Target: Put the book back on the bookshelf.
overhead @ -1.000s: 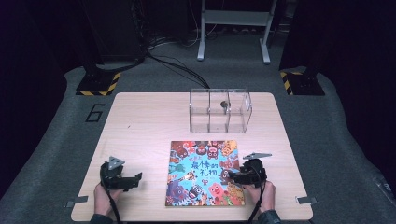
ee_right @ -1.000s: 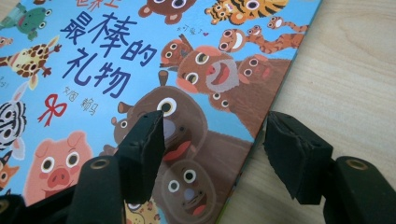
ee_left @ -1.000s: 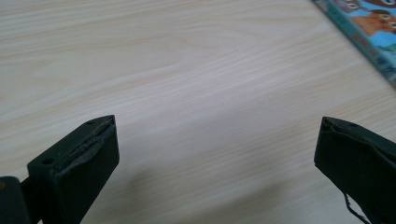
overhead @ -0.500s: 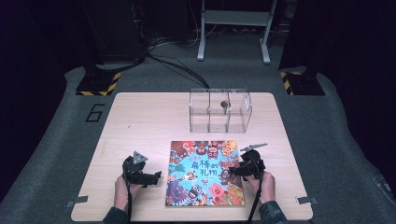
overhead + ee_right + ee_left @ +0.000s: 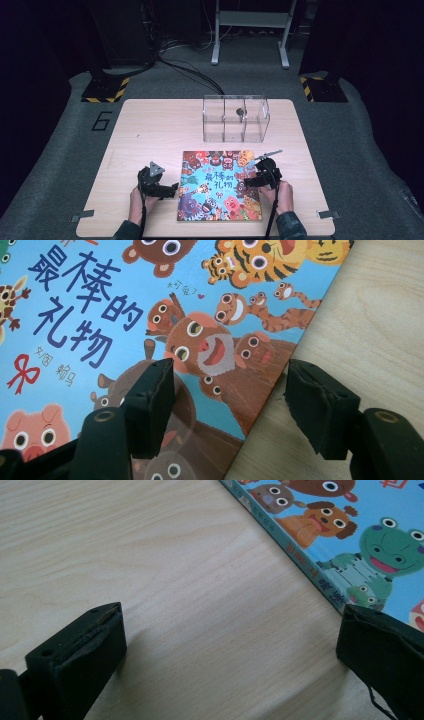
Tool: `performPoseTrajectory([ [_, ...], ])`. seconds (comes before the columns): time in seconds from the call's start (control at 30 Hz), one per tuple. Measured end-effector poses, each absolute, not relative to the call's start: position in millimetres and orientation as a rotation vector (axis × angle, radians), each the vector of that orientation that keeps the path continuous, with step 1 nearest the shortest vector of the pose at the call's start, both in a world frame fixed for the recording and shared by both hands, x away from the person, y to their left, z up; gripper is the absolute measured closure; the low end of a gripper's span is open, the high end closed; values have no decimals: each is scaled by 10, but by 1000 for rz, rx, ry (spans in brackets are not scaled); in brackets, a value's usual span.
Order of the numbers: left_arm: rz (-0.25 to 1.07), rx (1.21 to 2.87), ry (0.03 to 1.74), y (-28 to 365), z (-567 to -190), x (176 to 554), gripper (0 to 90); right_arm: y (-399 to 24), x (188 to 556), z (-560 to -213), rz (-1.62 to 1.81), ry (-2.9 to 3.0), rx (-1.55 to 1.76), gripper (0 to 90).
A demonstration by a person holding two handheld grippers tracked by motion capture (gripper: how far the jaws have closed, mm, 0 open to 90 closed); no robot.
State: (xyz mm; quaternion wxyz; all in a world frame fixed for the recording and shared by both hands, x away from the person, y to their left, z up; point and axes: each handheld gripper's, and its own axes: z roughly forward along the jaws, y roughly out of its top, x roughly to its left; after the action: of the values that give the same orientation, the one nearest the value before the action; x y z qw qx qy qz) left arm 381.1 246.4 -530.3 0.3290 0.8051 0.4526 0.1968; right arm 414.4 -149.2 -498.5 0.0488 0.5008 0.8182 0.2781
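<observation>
On the left, my left gripper [image 5: 172,188] has slid in across the pale wooden desk [image 5: 150,125] from nearer the desk's left edge and now sits just beside the spine edge of the colourful square picture book with cartoon animals on its cover [image 5: 219,185]. In the left gripper view its jaws stand wide apart with bare wood between them; one jaw is right at the book's edge [image 5: 320,575], though I cannot tell whether it touches, and nothing is gripped. The book lies flat and closed near the desk's front edge, a little right of centre, and it has not shifted. Further right, my right gripper [image 5: 248,181] has drifted only slightly and hangs over the book's right edge. Its jaws have just been opening a little: they are partly open, one over the cover [image 5: 150,315] and one over the bare wood past the edge, so the cover's edge lies between them, but the pads are not pressing on it. Behind the book, toward the desk's far edge, the clear plastic box with three compartments [image 5: 236,118] stands untouched with a small dark object inside. I judge both hands are now lined up on opposite edges of the book, so the next step is to pinch or lift an edge; no hold has been made yet.
</observation>
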Motion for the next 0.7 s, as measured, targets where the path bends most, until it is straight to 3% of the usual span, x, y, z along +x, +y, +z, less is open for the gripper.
performPoseTrajectory([
  [0.7,511,2133,1138,2415,-5299,3823,1,-1570,4225,-4987,909,2490,1583,412],
])
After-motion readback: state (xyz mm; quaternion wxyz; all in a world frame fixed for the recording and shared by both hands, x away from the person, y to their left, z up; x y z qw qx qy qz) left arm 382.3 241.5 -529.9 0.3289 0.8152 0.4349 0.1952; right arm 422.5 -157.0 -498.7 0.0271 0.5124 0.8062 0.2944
